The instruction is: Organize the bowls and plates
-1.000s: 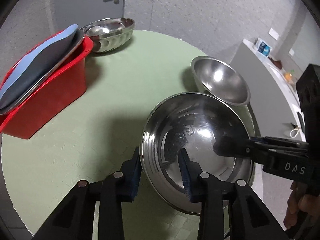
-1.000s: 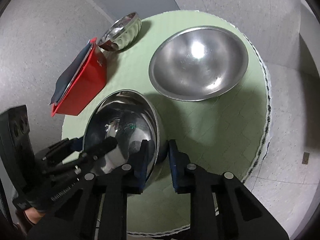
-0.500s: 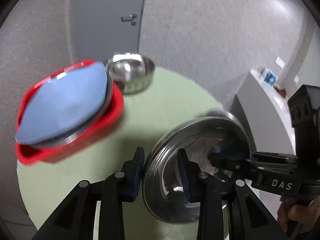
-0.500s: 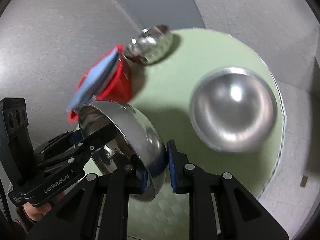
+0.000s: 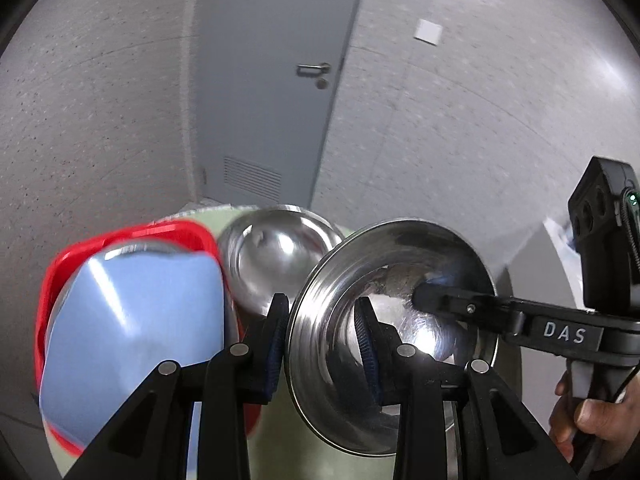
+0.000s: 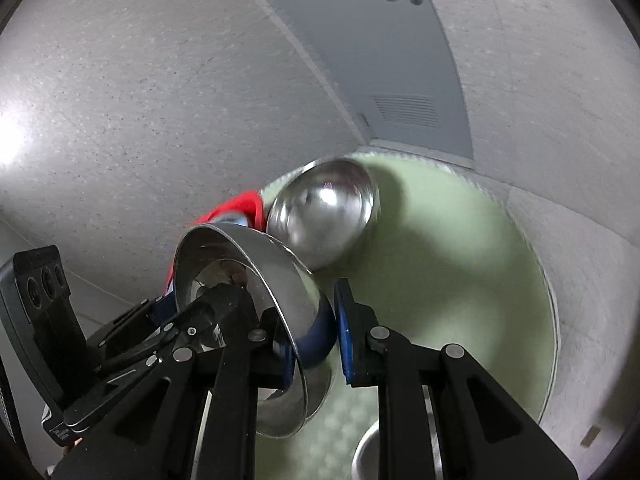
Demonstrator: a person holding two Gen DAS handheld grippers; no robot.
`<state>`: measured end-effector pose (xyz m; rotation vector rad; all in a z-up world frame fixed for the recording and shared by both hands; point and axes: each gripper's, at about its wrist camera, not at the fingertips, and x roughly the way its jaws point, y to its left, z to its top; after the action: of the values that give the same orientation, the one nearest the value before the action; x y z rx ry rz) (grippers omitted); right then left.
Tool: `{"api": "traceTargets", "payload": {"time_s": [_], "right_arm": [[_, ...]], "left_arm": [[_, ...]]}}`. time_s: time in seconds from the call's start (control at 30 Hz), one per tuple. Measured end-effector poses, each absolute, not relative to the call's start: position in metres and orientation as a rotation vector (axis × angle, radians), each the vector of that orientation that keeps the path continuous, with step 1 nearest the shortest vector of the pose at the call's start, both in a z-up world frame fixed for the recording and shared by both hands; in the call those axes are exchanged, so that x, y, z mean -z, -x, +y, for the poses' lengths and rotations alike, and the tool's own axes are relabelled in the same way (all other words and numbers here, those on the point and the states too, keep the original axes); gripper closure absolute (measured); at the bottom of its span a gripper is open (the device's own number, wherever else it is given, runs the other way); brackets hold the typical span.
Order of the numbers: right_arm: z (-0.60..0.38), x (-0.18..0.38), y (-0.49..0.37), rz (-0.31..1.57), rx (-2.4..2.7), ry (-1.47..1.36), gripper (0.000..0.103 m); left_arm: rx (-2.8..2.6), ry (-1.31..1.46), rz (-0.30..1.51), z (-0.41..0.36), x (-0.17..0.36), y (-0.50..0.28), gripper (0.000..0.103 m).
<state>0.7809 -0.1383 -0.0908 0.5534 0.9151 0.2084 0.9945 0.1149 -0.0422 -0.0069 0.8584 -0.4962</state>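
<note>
A large steel bowl (image 5: 400, 320) is held in the air, tilted on edge, by both grippers. My left gripper (image 5: 322, 340) is shut on its near-left rim. My right gripper (image 6: 316, 344) is shut on the opposite rim of the same bowl (image 6: 248, 280); it shows from the right in the left wrist view (image 5: 500, 316). A smaller steel bowl (image 5: 276, 256) stands at the far edge of the green round table (image 6: 440, 280). A red bin (image 5: 120, 240) at the left holds a blue plate (image 5: 132, 332) leaning inside it.
Another steel bowl's rim (image 6: 372, 456) shows at the bottom of the right wrist view, under the fingers. A grey door (image 5: 272, 80) and speckled walls stand behind the table. A grey counter (image 5: 536, 272) is at the right.
Both grippers have lifted the large bowl off the table and tipped it on edge, moving it toward the red bin and the small bowl. The views have swung up toward the wall.
</note>
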Motion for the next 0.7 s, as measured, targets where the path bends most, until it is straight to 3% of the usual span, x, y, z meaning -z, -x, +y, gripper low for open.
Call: {"api": "traceTargets", "payload": {"time_s": [0.37,0.7], "right_arm": [[-0.168,0.136,-0.890,1.010,-0.296,-0.585,0.086],[-0.161,0.159,-0.915,1.054,-0.300,-0.509,0.087]], "left_arm": [[0.324,-0.024,0.961,0.076,0.088,-1.073,0.074],[0.253,-0.020,1.012,0.047,0.109,-1.104,0.070]]}}
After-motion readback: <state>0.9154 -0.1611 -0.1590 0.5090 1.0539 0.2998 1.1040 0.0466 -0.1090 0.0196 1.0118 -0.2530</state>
